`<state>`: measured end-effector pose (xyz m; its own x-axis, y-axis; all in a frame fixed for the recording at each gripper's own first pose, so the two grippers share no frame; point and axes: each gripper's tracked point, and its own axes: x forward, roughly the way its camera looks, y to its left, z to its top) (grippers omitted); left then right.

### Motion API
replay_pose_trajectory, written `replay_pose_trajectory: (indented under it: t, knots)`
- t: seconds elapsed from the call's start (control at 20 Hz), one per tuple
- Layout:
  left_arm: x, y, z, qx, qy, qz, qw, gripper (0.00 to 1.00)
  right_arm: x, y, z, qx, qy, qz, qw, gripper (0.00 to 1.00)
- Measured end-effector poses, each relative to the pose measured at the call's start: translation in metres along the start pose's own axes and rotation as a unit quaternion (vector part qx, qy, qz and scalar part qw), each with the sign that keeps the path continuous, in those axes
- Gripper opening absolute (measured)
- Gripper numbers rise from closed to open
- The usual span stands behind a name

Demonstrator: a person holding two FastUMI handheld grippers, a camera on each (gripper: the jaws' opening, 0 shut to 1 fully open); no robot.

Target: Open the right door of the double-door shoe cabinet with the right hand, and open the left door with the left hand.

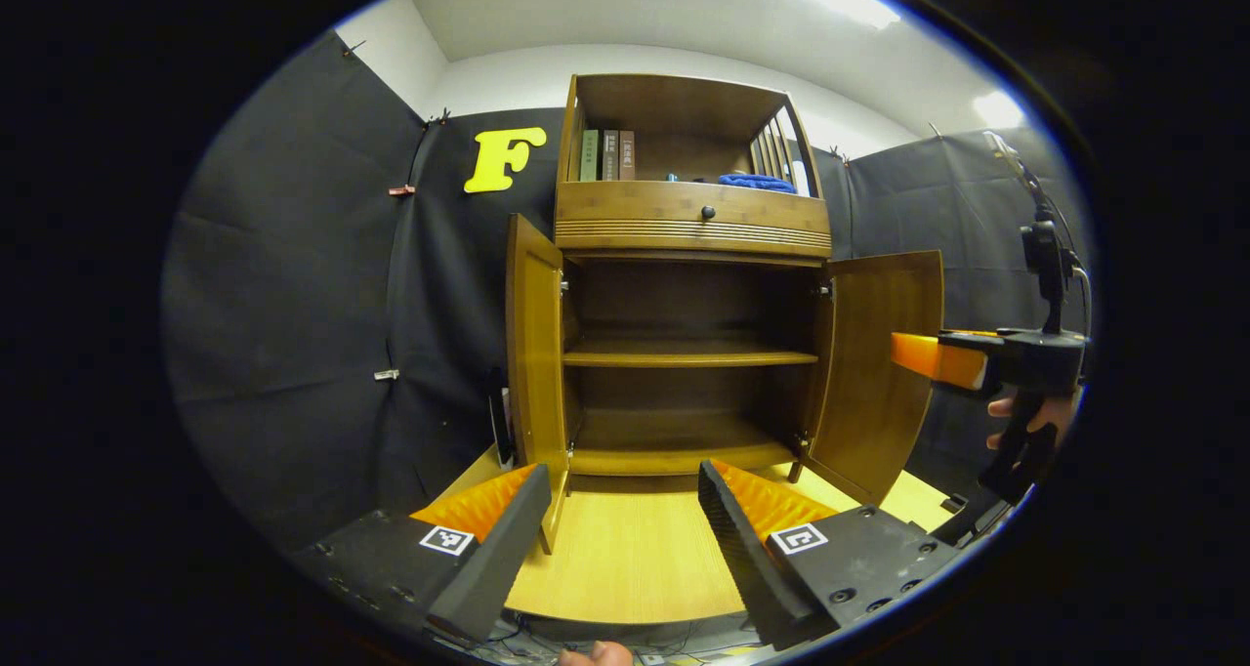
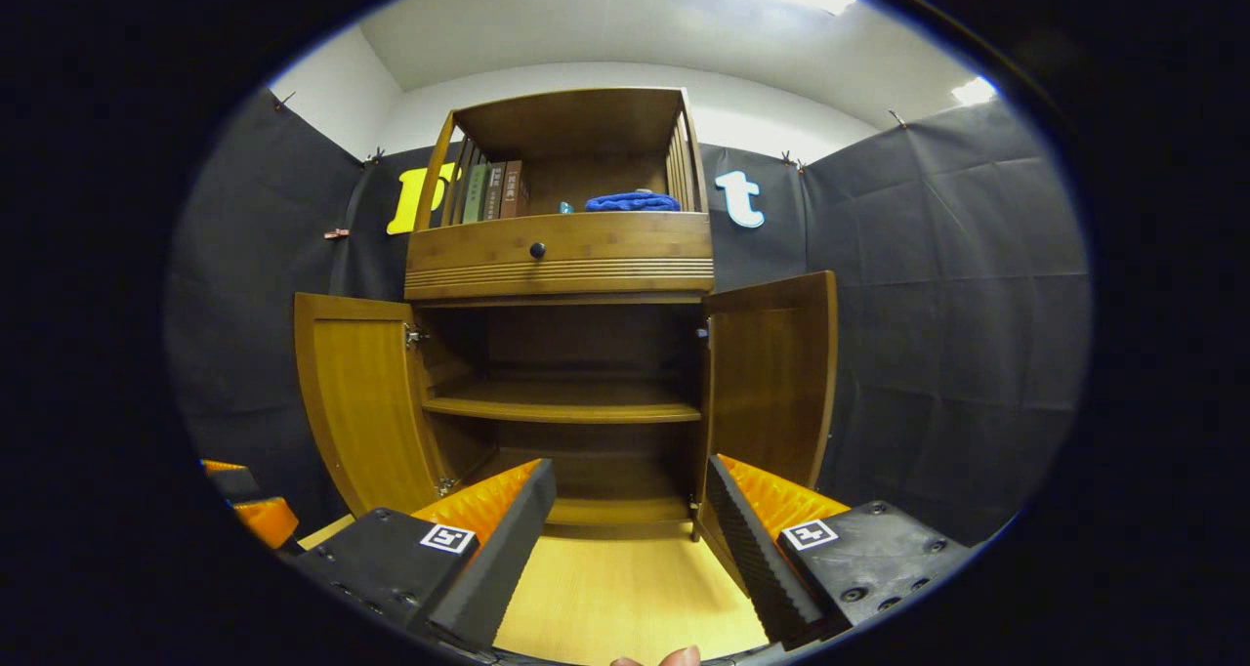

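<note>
Hidden and cut-off parts from where I am sitting

In the left gripper view I am seeing the left door nearly edge-on, its front face turned away, and the hand gripping the right tongs running off the rim. The book spines are too small to read, and the right gripper view is clipping the left tongs.

No readable words, numbers or brand names appear. Three book spines on the shoe cabinet's open top shelf carry lettering too small and blurred to make out. Each finger of the left gripper and the right gripper bears a small square black-and-white marker tag, a coded pattern rather than text.
</note>
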<state>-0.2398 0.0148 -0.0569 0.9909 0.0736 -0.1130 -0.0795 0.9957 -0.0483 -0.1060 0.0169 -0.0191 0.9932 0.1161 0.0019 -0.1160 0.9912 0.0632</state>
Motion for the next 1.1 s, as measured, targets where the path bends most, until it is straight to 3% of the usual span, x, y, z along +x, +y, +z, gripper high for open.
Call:
replay_pose_trajectory:
  t: [0.1,0.15,0.35,0.7,1.0,1.1]
  knots:
    - [-0.007,0.005,0.000,-0.009,-0.005,0.002,1.000,0.92,-0.009,0.009,0.008,-0.011,-0.016,0.008,1.000,0.98]
    - [-0.009,0.008,-0.002,-0.012,-0.005,0.005,1.000,0.96,-0.013,0.013,0.009,-0.015,-0.021,0.012,1.000,0.98]
    - [-0.021,0.010,-0.005,-0.017,-0.006,0.024,1.000,0.95,-0.028,0.020,0.002,-0.005,-0.017,0.035,0.999,0.96]
    - [-0.047,-0.019,-0.005,-0.008,-0.005,0.066,0.998,0.92,-0.040,0.004,0.005,0.018,-0.023,0.074,0.997,0.98]
    - [-0.044,-0.048,0.002,0.008,-0.015,0.064,0.998,0.96,-0.040,-0.012,0.002,0.016,-0.022,0.085,0.996,0.98]
    - [-0.038,-0.055,0.004,0.006,-0.019,0.062,0.998,0.92,-0.038,-0.015,0.003,0.009,-0.027,0.085,0.996,0.98]
